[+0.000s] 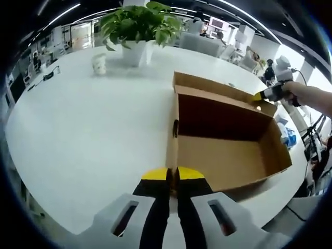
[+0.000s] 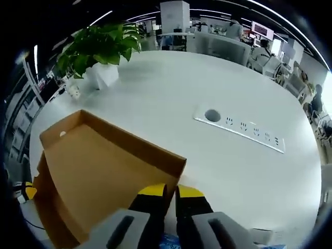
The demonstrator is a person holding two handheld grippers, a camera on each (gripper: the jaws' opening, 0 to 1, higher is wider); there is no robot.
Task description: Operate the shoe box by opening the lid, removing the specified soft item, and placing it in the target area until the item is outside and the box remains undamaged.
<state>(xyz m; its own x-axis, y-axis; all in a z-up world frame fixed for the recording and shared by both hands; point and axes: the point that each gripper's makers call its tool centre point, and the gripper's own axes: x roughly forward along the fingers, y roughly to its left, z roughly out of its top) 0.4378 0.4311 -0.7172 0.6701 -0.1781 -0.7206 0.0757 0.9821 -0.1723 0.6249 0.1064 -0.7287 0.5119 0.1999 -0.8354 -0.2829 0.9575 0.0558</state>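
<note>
Two yellow-tipped fingers of the left gripper [image 1: 171,174] pressed narrow around the near side wall of the open brown cardboard shoe box [image 1: 228,155], pinching its edge at the bench-side rim. Box resting on the round white bench [image 1: 88,135], interior bare brown cardboard as far as visible, lid flap [image 1: 223,91] hinged back along the far side. Right gripper [image 1: 262,96] entering the left gripper view from the right, yellow tip at the top edge of that lid flap, held by a person's hand [image 1: 293,91].

Seen from the right gripper view: right gripper [image 2: 166,193] with fingers nearly together at the near edge of the raised lid flap [image 2: 104,176]; actual contact with the cardboard impossible to tell. Left gripper's yellow tip [image 2: 29,192] peeking at the far left, beside the box wall.

Also on the bench: leafy green plant in a white pot [image 1: 137,28] near the far edge, small white cup [image 1: 99,64] just beside it, and a long white power strip with a round hole [image 2: 239,128] set in the bench surface, well apart from the box.
</note>
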